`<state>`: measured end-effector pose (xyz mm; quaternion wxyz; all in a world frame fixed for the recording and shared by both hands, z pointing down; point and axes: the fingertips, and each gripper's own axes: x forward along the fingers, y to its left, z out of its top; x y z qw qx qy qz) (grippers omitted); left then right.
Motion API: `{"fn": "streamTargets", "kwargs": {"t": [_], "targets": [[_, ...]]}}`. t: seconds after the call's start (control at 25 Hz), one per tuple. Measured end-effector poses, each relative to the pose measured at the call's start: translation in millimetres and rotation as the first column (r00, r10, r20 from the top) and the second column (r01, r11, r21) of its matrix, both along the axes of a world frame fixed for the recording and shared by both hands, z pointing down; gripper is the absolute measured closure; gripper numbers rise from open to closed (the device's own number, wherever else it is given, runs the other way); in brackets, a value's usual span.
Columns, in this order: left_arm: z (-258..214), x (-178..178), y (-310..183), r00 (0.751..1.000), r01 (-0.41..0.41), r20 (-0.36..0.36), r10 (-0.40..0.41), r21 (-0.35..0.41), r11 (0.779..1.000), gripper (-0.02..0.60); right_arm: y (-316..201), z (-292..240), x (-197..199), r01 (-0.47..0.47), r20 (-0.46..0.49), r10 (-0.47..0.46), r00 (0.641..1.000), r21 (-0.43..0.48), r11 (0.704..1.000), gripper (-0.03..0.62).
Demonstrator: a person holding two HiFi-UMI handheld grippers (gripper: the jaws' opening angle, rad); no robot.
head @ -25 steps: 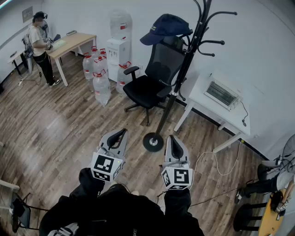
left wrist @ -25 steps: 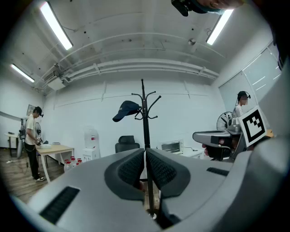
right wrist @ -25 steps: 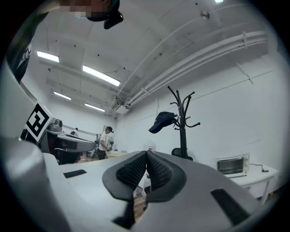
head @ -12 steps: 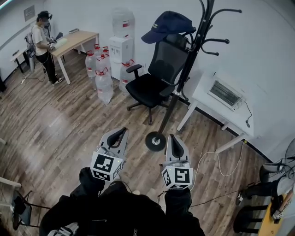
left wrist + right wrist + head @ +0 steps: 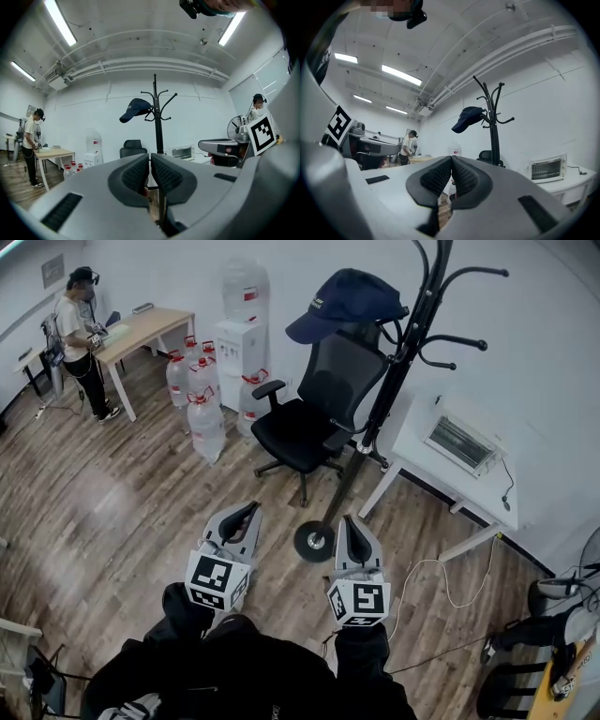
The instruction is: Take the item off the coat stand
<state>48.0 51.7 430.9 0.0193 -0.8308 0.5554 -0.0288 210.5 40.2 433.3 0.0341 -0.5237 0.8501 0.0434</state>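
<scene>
A dark blue cap [image 5: 345, 302] hangs on a left hook of the black coat stand [image 5: 389, 399], whose round base [image 5: 313, 540] rests on the wood floor. The cap [image 5: 135, 109] shows ahead in the left gripper view, and the cap [image 5: 468, 118] hangs high on the stand [image 5: 493, 126] in the right gripper view. My left gripper [image 5: 246, 513] is shut and empty, held low well short of the stand. Beside it my right gripper [image 5: 352, 527] is also shut with nothing in it, just right of the base.
A black office chair [image 5: 309, 413] stands left of the stand. A white table [image 5: 450, 460] with a small oven [image 5: 457, 442] is to the right. Water bottles [image 5: 202, 399] and a dispenser [image 5: 237, 334] line the wall. A person [image 5: 80, 334] stands at a far desk. A cable [image 5: 441, 577] lies on the floor.
The view has shifted a little: the coat stand and cap sit slightly further right and higher in the head view. Both grippers stay shut and in the same place.
</scene>
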Motion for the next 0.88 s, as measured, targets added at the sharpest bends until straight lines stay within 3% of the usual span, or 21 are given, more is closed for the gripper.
{"fn": "streamTargets", "kwargs": {"t": [0.4,0.88], "targets": [[-20.3,-54.7,-136.1,0.995,-0.097,0.002,0.097,-0.002,0.995,0.548,-121.0,-22.4,-56.1,-0.089,0.013,0.088,0.996,0.003,0.996,0.579],[-32.1,-84.0,-262.1,0.970,-0.244,-0.005,0.244,-0.009,0.970,0.548,-223.2,-30.3,-85.9,-0.234,0.024,0.235,0.972,-0.018,0.972,0.579]]}}
